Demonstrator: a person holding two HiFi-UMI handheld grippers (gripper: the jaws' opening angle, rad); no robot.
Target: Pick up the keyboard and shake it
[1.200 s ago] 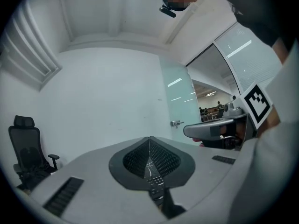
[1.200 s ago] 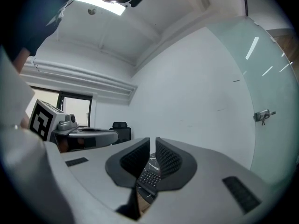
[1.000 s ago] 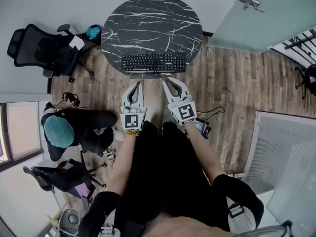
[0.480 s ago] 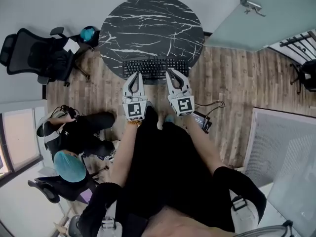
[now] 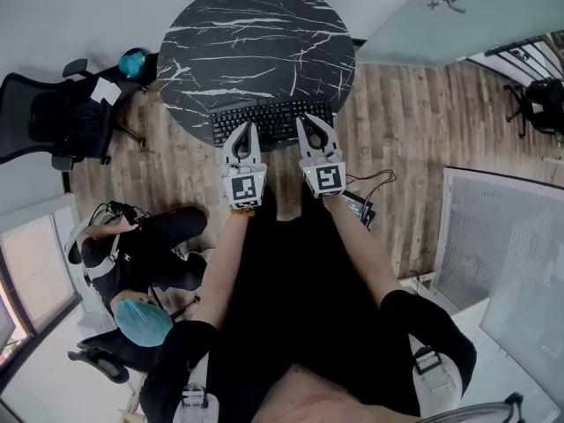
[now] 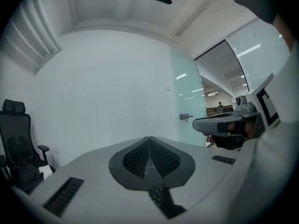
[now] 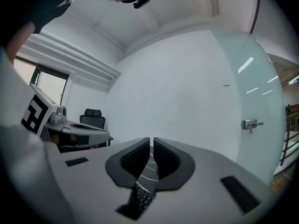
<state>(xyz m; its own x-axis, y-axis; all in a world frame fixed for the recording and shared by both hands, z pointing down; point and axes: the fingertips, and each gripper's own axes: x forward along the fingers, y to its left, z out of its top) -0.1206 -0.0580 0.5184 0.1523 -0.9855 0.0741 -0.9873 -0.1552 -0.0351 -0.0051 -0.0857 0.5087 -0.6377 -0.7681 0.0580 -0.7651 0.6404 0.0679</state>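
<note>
A black keyboard lies on the near edge of a round black marble table. My left gripper is shut and empty, its tips over the keyboard's near left part. My right gripper is shut and empty too, its tips over the near right part. In the left gripper view the pads meet, with keyboard keys showing below them. The right gripper view shows its pads almost touching, with the keyboard and marble top behind the slit.
A black office chair stands left of the table, with a teal object beside it. A person in a teal cap sits on the wooden floor at lower left. A small device with a cable lies right of my legs. A glass door is at upper right.
Both grippers have moved forward from over the floor to the keyboard's near edge. Their jaws stayed shut. The table and keyboard have drawn closer in the head view.
</note>
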